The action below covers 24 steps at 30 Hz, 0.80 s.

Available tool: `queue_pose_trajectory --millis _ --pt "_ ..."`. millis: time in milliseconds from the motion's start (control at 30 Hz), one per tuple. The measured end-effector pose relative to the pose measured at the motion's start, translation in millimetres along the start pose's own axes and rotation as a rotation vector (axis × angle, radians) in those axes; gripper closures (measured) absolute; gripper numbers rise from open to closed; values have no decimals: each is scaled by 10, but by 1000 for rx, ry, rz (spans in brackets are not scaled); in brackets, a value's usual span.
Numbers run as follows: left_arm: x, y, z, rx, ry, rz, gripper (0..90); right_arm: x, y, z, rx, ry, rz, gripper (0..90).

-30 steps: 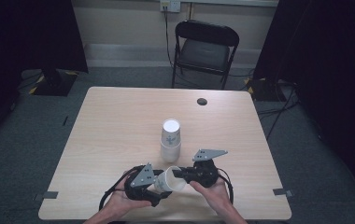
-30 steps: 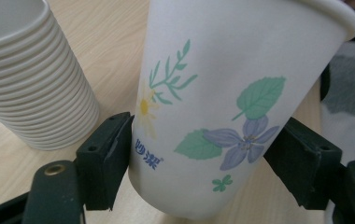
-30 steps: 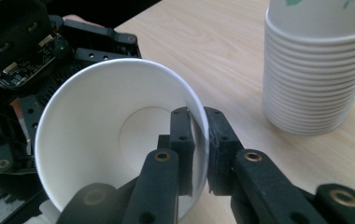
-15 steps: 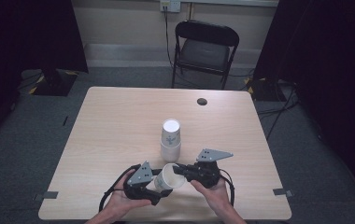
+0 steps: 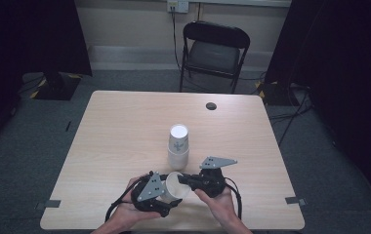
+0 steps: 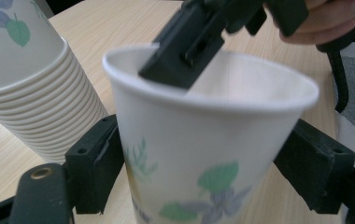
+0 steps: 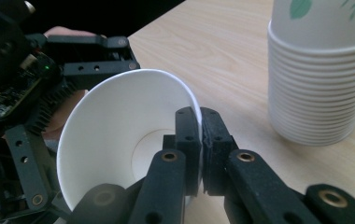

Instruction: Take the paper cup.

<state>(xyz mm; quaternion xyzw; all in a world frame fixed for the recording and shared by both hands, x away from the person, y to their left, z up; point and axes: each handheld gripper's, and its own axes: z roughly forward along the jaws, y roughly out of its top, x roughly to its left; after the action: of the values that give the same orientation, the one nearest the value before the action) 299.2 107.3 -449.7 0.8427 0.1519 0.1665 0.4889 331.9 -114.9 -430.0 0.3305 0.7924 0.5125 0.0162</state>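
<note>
The right gripper pinches the paper cup's rim — one jaw inside, one outside. The left gripper has just been opening — its jaws flank the cup's body, apparently clear of it, beside the cup stack.

Stack of cups stands just beyond the grippers (table bare elsewhere)

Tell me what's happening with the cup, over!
Right gripper shut on paper cup rim. Left gripper jaws just opening, either side of cup. Cup stack close behind, not touching.
</note>
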Motion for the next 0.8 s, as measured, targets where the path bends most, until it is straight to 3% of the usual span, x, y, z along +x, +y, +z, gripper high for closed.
queue_pose_trajectory --millis 400,700,800 --pt "-41 6 2 13 12 49 200 55 -32 100 50 -16 11 876" --pt "-76 14 8 22 45 108 199 54 -32 106 57 -15 28 876" --pt "-82 19 7 19 49 108 199 54 -32 108 58 -13 34 876"
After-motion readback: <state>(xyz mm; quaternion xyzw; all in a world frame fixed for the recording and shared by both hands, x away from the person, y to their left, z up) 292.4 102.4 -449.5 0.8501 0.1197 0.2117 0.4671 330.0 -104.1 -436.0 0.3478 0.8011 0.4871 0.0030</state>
